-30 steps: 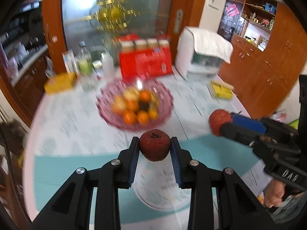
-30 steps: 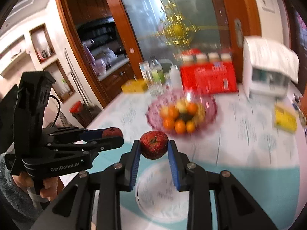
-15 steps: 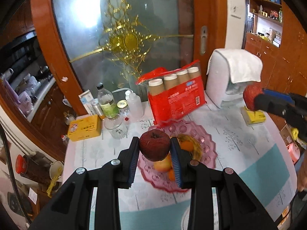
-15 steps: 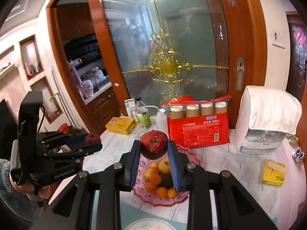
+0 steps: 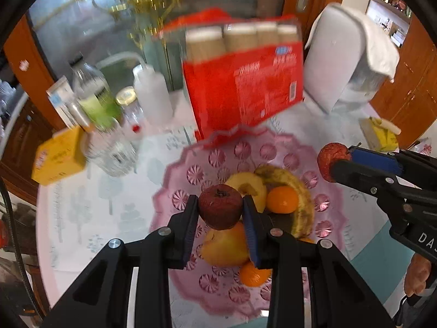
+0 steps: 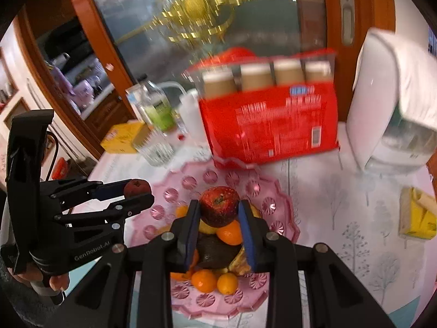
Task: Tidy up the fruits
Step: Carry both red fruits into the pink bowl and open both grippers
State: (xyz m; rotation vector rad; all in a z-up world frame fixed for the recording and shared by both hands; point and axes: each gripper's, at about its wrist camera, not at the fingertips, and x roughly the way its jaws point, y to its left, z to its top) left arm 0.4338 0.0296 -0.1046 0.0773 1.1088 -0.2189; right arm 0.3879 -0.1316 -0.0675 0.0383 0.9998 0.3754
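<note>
My left gripper (image 5: 220,210) is shut on a dark red apple (image 5: 220,206) and hangs over the pink glass fruit bowl (image 5: 226,153). The bowl holds a yellow apple (image 5: 247,187), a banana (image 5: 297,191) and several oranges (image 5: 282,199). My right gripper (image 6: 218,211) is shut on a brighter red apple (image 6: 218,209), also above the bowl (image 6: 275,205). In the left wrist view the right gripper (image 5: 331,164) comes in from the right with its apple (image 5: 329,157). The left gripper (image 6: 138,190) shows at the left of the right wrist view.
Behind the bowl stand a red pack of paper cups (image 5: 243,87), a white appliance (image 5: 344,63), bottles (image 5: 95,95) and a glass (image 5: 112,147). Yellow boxes lie at the left (image 5: 57,155) and right (image 5: 378,134). A hand (image 6: 35,273) holds the left gripper.
Both grippers have travelled forward and down from the table's near side to above the pink bowl, each still holding its apple. The bowl and red pack now loom much larger.
</note>
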